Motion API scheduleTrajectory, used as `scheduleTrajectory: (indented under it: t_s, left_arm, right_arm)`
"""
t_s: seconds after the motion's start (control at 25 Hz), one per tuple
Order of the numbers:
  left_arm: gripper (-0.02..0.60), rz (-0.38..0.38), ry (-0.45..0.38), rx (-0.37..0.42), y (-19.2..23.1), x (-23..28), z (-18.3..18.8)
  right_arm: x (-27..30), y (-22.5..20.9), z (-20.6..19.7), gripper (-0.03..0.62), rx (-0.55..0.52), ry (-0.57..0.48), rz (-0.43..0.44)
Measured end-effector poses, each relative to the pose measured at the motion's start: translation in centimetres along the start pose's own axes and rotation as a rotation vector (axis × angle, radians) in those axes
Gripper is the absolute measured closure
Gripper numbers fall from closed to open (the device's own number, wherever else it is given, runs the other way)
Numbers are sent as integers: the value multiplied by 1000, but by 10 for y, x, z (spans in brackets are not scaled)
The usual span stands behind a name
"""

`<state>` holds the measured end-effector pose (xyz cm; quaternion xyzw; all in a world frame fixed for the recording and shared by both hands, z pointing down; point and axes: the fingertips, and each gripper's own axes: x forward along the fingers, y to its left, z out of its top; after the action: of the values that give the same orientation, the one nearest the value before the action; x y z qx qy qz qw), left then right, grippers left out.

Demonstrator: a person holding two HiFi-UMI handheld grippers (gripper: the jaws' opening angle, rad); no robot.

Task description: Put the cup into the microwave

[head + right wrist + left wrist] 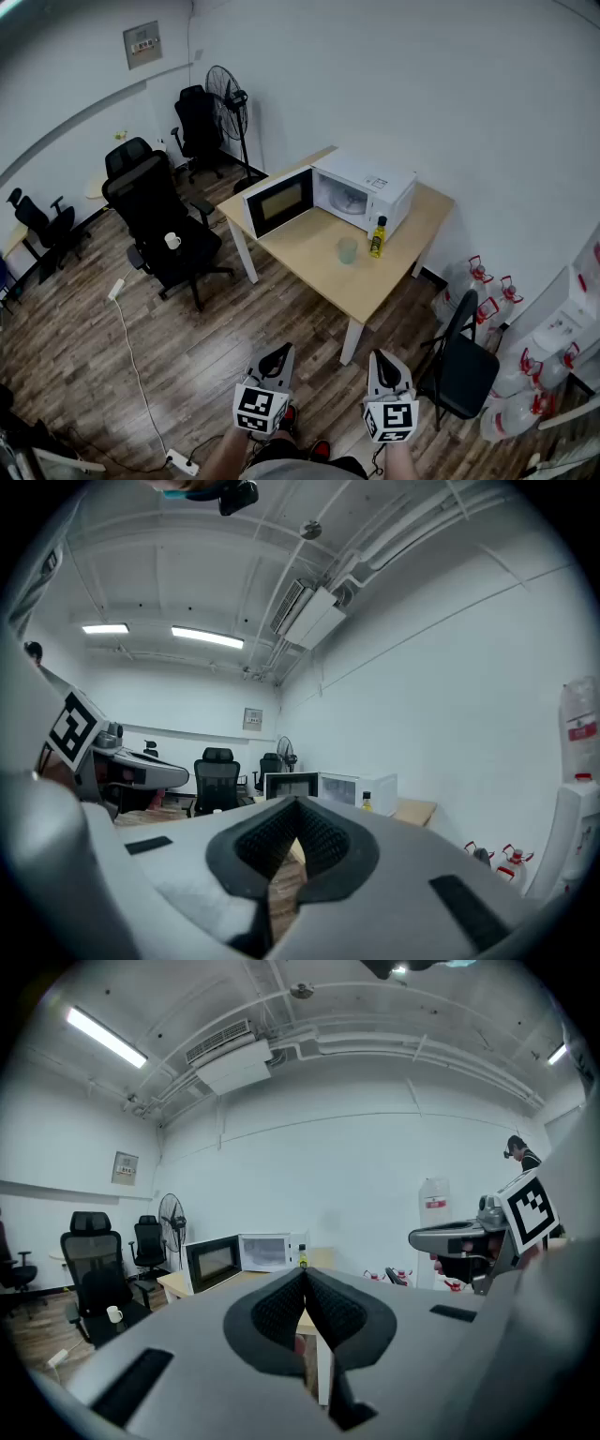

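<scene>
**A:** Head view: where's the cup?
**B:** The pale green cup [348,250] stands upright on the table [309,267], mouth up, before the open microwave [367,190] and beside a bottle [378,237].
**A:** Left gripper view?
**B:** The left gripper [305,1279] has its jaws pressed together, empty.
**A:** Right gripper view?
**B:** The right gripper [295,806] is the same: closed on nothing.

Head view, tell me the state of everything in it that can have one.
microwave: door open
cup: upright on the table, outside the microwave
bottle: upright, beside the cup
mug: upright on the office chair seat
left gripper: shut, empty
right gripper: shut, empty
</scene>
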<state>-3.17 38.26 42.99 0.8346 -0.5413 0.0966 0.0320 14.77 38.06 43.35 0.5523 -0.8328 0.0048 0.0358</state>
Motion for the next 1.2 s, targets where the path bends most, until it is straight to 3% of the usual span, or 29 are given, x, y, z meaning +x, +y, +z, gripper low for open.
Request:
scheduleTrajectory:
  t_s: [0.76, 1.2]
  left_arm:
    - [558, 23, 2, 11, 7, 5, 1]
    - [558, -28, -11, 11, 63, 94, 10]
  right_arm:
    - [14, 0, 0, 577, 3, 2, 18]
    - [103, -23, -6, 577, -4, 14, -34]
